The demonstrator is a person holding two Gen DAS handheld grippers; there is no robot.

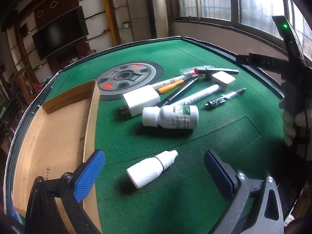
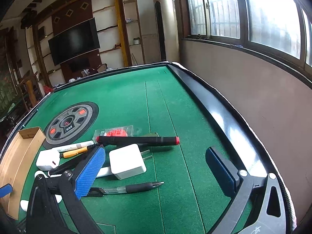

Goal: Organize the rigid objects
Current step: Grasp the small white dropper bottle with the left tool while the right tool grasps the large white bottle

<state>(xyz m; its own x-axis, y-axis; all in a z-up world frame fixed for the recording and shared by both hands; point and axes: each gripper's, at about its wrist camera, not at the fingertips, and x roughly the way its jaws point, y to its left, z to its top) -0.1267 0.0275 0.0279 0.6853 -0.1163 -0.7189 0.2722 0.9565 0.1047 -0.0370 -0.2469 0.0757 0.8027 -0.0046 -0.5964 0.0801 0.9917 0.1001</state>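
We are holding two grippers over a green table point(image 1: 224, 136). Our left gripper point(image 1: 154, 167) is standing wide open w/ nothing between its blue pads point(image 1: 88, 175). A small white dropper bottle point(image 1: 152, 167) is lying on its side on the felt, right in the gap between the pads but not touching them.

Our right gripper point(image 2: 156, 169) is also spreading wide open and is gripping nothing. Its left pad is hanging over the pile of things; its right pad is sitting near the black table edge point(image 2: 224, 117).

The cardboard box point(image 1: 58, 136) is sitting at the left side of the table. We are seeing only its bare brown floor w/ some pen marks, so it is looking empty in the part we can see. The near end is hiding behind our left gripper.

All the other things are lying outside the box, on the felt:
- a bigger white bottle point(image 1: 171, 116) on its side, near the middle
- a white plug point(image 1: 141, 99) just behind it
- a 2nd white plug point(image 2: 126, 163) further right
- a few pens and markers point(image 1: 187, 97) in a loose bunch
- a clear pen w/ black grip point(image 2: 128, 188), a bit apart
- a black tube w/ red ends point(image 2: 138, 140), touching a small plastic packet point(image 2: 115, 131)

A round grey dial point(image 2: 70, 124) is sitting in the table's middle. A gloved hand point(image 1: 292, 120) is showing at the right.
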